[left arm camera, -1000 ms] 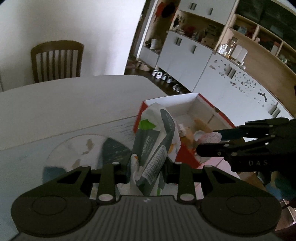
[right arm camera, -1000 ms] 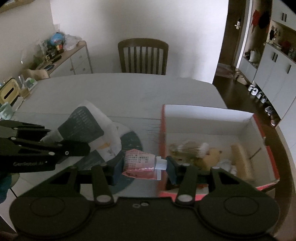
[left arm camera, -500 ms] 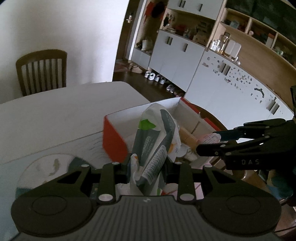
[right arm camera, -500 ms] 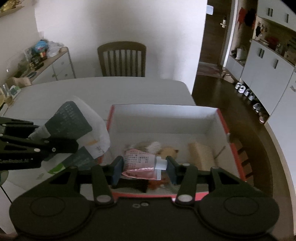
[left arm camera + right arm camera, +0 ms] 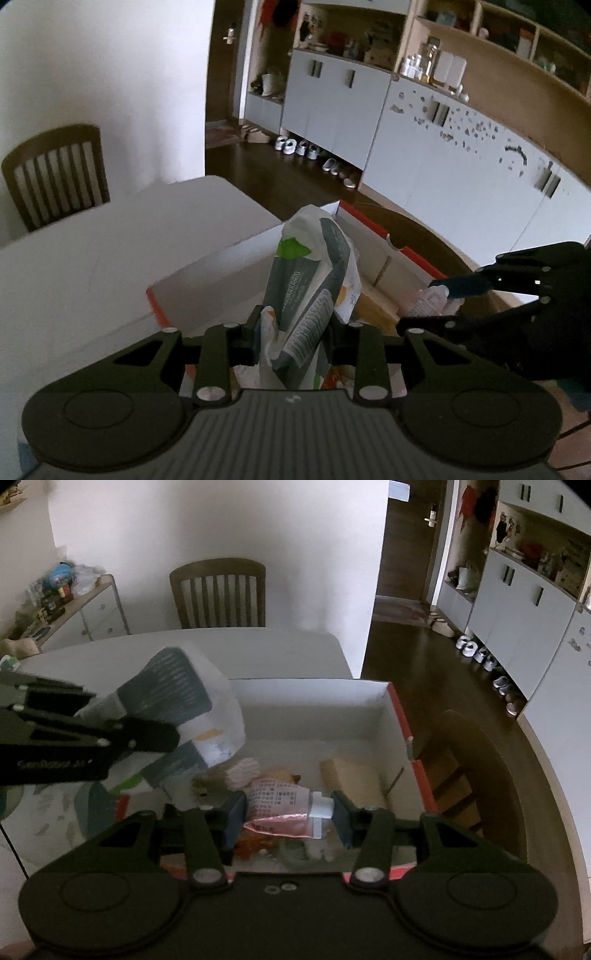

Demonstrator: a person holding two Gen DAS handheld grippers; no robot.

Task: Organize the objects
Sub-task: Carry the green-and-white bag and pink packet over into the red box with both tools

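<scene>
The left gripper [image 5: 293,334] is clamped on a white and grey bag [image 5: 314,280], which stands nearly upright with its long axis running up and away from the fingers, tilted toward the box [image 5: 399,716]. The right gripper [image 5: 288,816] is closed on a pink tube [image 5: 280,803], held crosswise with its white cap [image 5: 320,806] pointing right against the right-hand finger. Both things hang over the open red-sided box on the white table [image 5: 221,646], above a jumble of small items on its floor. A second ago the tube sat short of the box's near edge and the bag over the tabletop beside it; both have since come across over the inside
</scene>
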